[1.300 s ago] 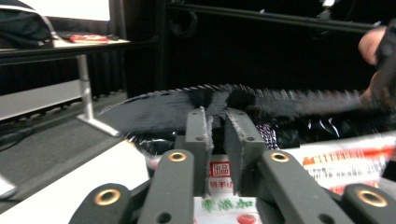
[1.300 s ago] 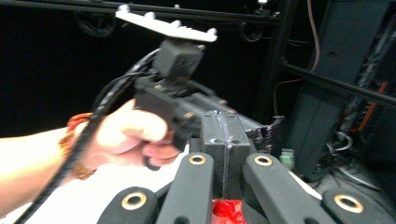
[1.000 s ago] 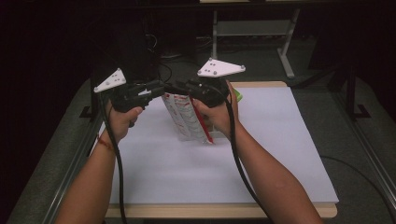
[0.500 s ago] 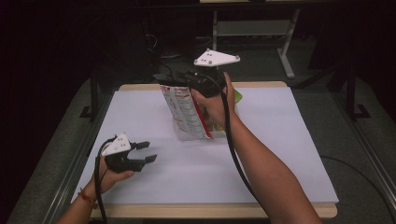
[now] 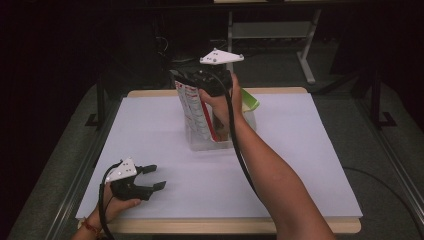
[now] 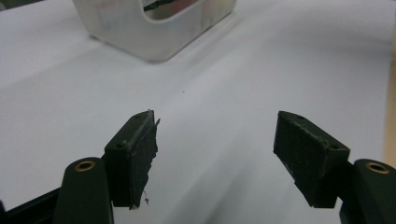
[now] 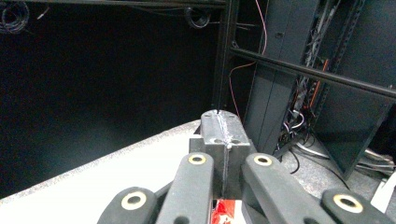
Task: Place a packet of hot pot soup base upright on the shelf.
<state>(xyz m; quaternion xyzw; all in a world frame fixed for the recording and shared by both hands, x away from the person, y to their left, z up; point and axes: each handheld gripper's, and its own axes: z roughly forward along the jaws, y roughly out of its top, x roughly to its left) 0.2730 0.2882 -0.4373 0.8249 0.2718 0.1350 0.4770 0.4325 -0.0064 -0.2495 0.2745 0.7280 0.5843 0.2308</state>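
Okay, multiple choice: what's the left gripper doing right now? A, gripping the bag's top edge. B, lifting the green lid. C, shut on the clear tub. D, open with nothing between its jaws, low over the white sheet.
D: the left gripper sits low at the near left of the white sheet, its jaws apart with only bare sheet between them in the left gripper view.

Lab/test bench setup is suggested: white-covered table [image 5: 310, 150] is ringed by dark curtains, w/ metal frame [image 7: 299, 70] and loose wiring [image 7: 299, 119] seen beyond the right gripper [image 7: 223, 128].
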